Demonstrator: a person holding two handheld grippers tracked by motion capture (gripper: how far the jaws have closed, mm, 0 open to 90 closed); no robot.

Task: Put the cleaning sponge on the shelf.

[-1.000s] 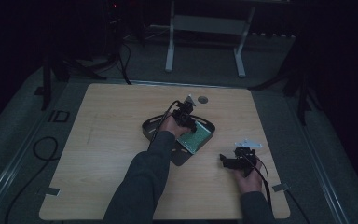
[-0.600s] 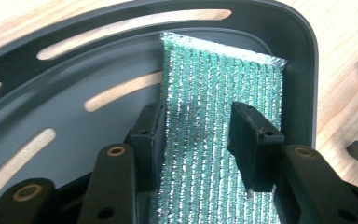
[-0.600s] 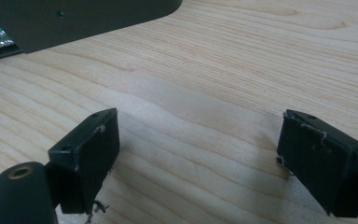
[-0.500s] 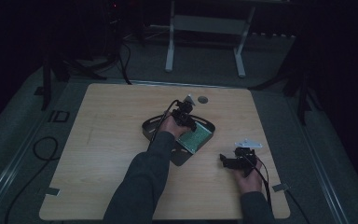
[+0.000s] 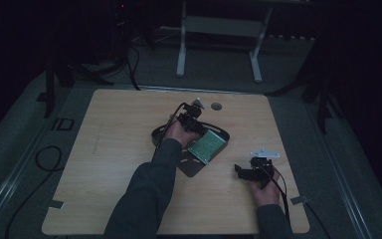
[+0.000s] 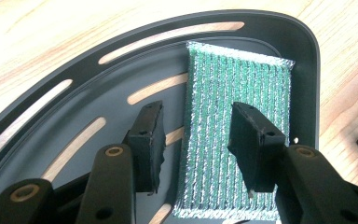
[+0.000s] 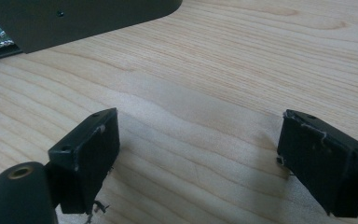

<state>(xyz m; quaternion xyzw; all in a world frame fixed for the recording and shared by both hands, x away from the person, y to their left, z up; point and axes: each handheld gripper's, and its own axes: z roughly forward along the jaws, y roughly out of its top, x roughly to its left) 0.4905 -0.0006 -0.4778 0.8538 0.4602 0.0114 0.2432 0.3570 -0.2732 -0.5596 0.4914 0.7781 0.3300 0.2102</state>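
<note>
The green scouring pad lies flat in the right end of the dark slotted tray, which sits near the middle of the wooden table. The left gripper hangs just over the pad with its 2 jaws parted and holding nothing; the right jaw is above the pad's surface and the left one is above bare tray just beside the pad's left edge. Whether the tips touch anything cannot be told.

To take the pad cleanly, the person should probably bring both jaws down so they straddle one edge, then close on the pad alone without catching a tray slot. The right gripper rests spread wide and empty over bare wood at the near right, well apart from the tray.
</note>
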